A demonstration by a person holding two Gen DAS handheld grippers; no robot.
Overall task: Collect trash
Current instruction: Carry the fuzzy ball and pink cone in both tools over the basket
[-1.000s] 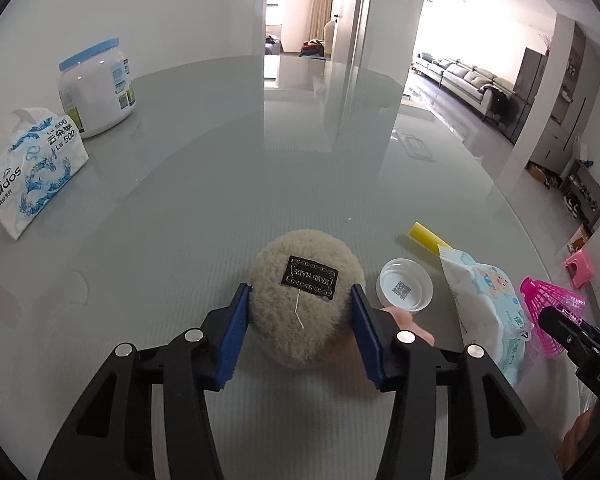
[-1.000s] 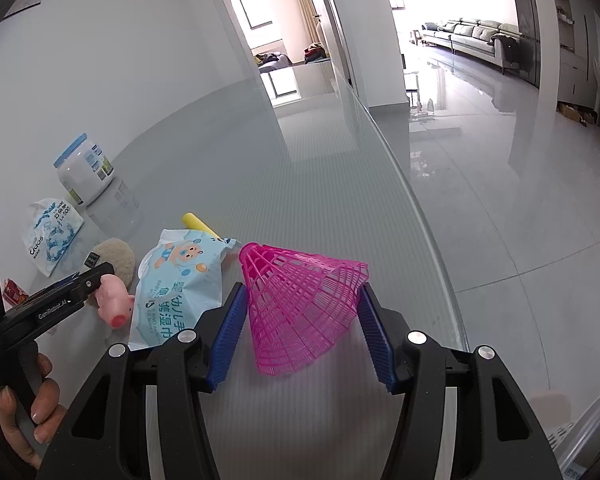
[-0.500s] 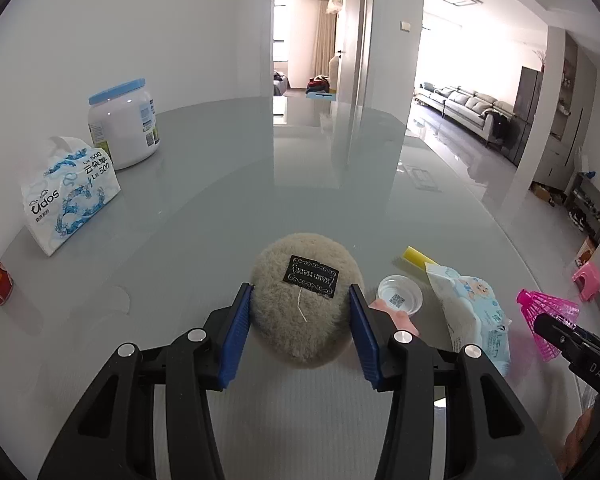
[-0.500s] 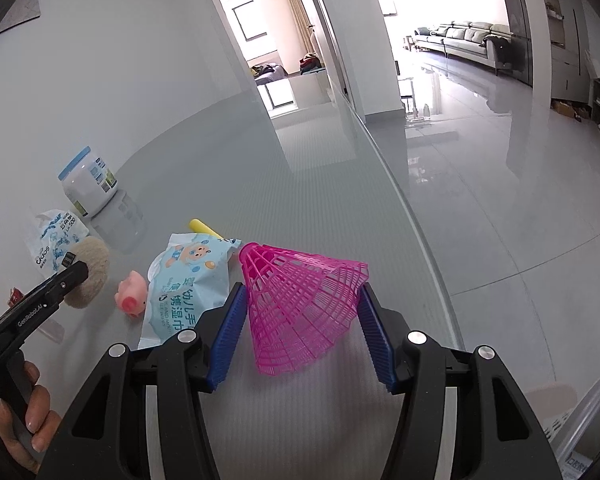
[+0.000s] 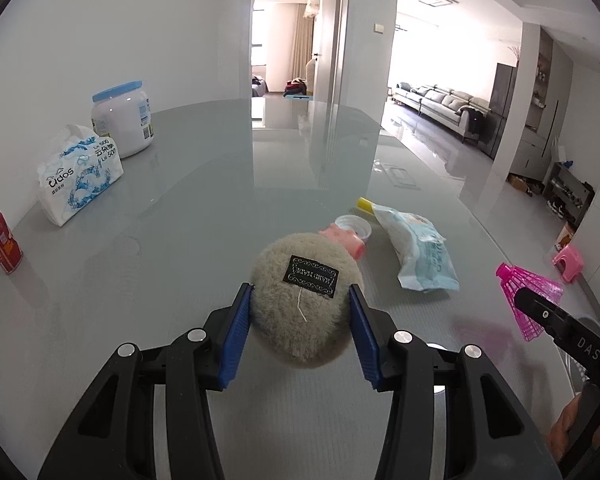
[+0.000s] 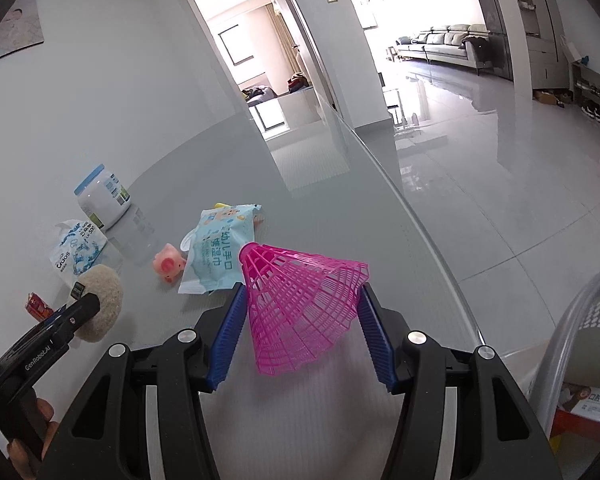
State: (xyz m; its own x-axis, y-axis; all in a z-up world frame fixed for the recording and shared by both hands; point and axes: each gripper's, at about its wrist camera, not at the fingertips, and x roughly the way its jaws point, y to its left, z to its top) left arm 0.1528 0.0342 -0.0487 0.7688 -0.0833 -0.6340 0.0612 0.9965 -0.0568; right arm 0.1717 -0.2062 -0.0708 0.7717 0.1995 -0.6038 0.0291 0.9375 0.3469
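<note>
Carrying two pieces at once, probably toward bin [image 6: 580, 320] at right. Left gripper [image 5: 300, 328] clamping puff [image 5: 304, 304], right gripper [image 6: 302, 316] pinching pink cone [image 6: 300, 300]; both lifted above table [image 5: 180, 240], left of bin.

White walls [image 5: 180, 20], glossy floor [image 6: 500, 160], grey sofa [image 5: 440, 100]

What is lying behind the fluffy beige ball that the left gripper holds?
Behind the fluffy beige ball lie a pink pig toy and a small clear cup; the ball covers part of the pig.
</note>
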